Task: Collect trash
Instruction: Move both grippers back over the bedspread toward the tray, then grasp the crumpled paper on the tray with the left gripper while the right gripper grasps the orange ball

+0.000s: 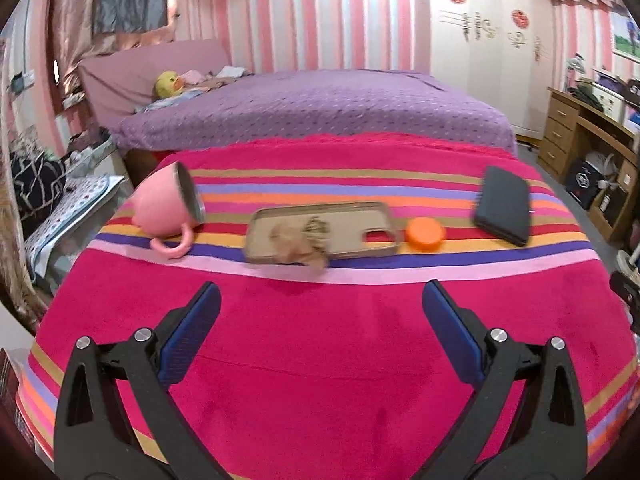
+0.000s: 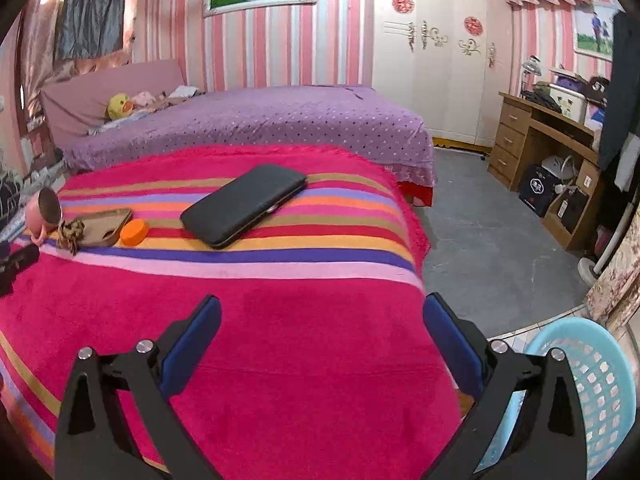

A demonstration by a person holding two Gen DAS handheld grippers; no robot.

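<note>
A crumpled brown paper wad lies on the near end of a tan phone case on the striped pink cloth; the right wrist view shows the wad at far left. An orange cap sits just right of the case. My left gripper hangs open a short way in front of the wad, nothing between its fingers. My right gripper is open too, over the bare pink cloth near the table's right edge. A light blue basket stands on the floor at lower right.
A pink mug lies on its side left of the case. A black wallet-like case lies to the right. Behind the table stands a purple bed; a wooden desk lines the right wall.
</note>
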